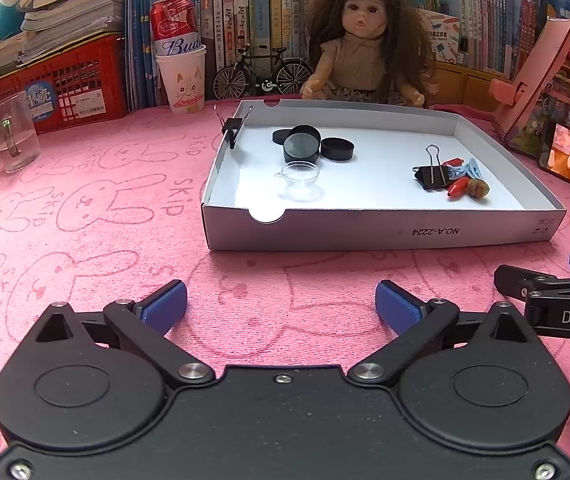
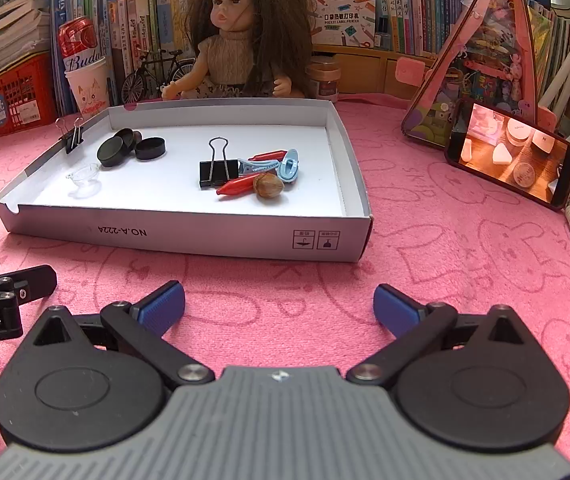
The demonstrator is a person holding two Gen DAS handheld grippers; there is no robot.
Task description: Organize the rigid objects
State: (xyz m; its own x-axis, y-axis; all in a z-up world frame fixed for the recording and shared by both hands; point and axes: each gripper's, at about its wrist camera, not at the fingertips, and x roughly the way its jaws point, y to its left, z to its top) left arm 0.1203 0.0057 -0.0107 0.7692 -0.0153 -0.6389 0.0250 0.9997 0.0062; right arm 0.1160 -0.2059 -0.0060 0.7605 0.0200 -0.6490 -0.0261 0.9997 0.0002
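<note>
A shallow white box lid [image 1: 365, 232] [image 2: 205, 236] lies on the pink cloth ahead of both grippers. Inside it at the left are black round caps [image 1: 303, 146] [image 2: 125, 148] and a clear plastic dish [image 1: 300, 178] [image 2: 84, 178]. At its right lie a black binder clip [image 1: 431, 174] [image 2: 214, 172], a blue hair clip [image 1: 463, 168] [image 2: 285, 164], red pieces [image 1: 457, 188] [image 2: 237, 186] and a brown nut [image 1: 478, 188] [image 2: 270, 186]. A second binder clip [image 1: 232, 128] [image 2: 71, 136] grips the lid's left wall. My left gripper [image 1: 281, 304] and right gripper [image 2: 279, 304] hover open over the cloth, nothing between their blue pads.
A doll [image 1: 365, 40] sits behind the lid, before a wall of books. A red crate [image 1: 53, 88], a glass [image 1: 13, 132], a paper cup with a can [image 1: 181, 76], a toy bicycle [image 1: 261, 72], a phone [image 2: 513, 156] and a pink house-shaped case [image 2: 481, 52] ring the cloth.
</note>
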